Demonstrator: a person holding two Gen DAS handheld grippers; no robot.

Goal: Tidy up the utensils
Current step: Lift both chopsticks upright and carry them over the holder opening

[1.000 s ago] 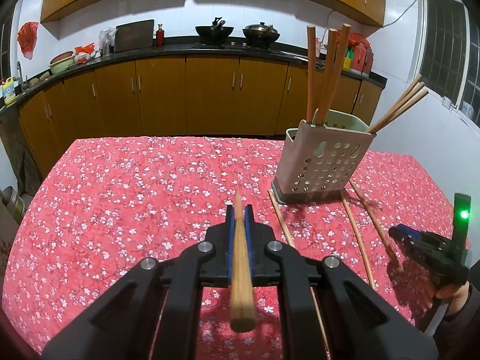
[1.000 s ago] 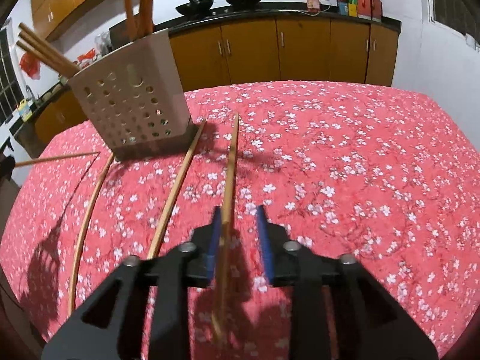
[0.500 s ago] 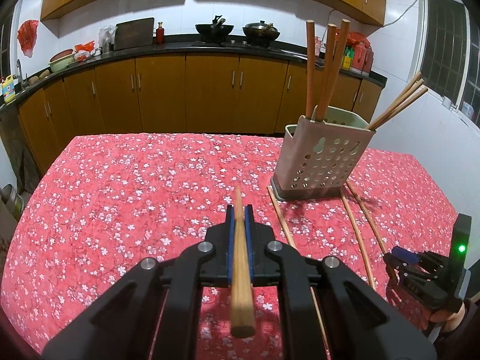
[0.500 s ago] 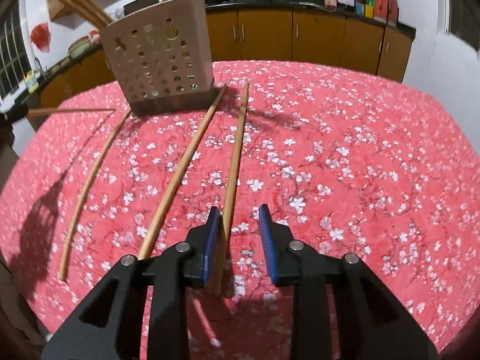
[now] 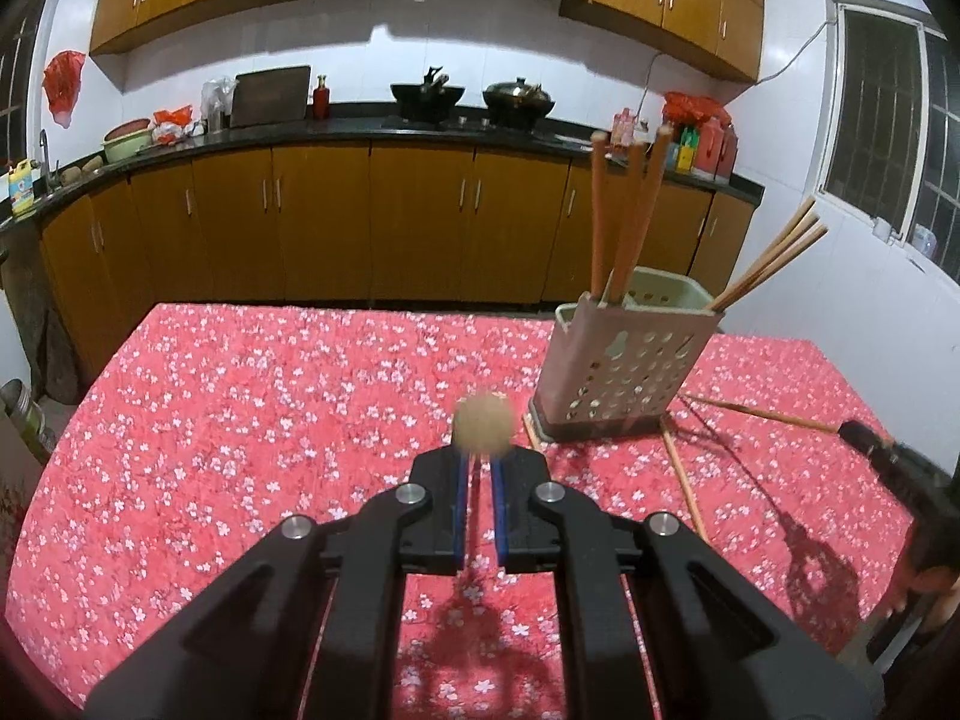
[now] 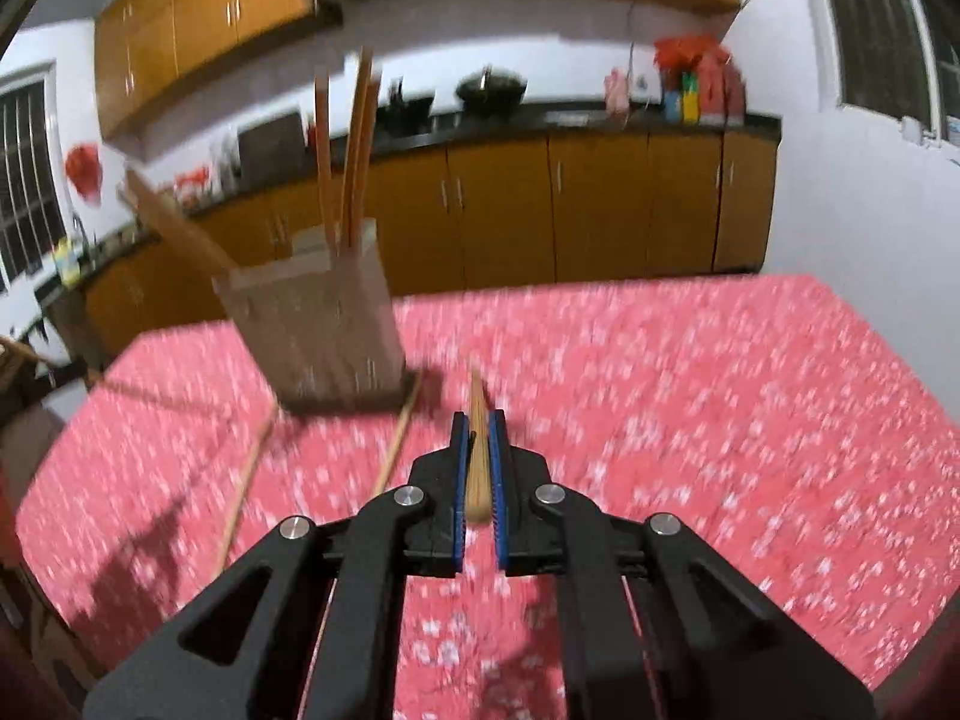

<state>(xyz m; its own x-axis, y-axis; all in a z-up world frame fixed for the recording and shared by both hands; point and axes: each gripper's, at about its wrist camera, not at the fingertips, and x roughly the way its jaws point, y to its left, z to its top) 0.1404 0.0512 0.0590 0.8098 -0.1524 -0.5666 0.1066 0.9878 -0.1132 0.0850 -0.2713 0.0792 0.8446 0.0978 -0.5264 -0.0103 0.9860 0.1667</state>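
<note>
- 1 beige perforated plastic utensil holder (image 5: 618, 372)
- 6 long wooden chopsticks (image 5: 636, 222) stood in it
- 2 more lay on red floral cloth (image 5: 270, 420)
- 2 were held, 1 ea.: L gripper (image 5: 478, 498), R gripper (image 6: 477, 480)

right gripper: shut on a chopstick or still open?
Shut. In the right wrist view the right gripper has its blue pads pressed on both sides of a chopstick, lifted off the red tablecloth.
</note>
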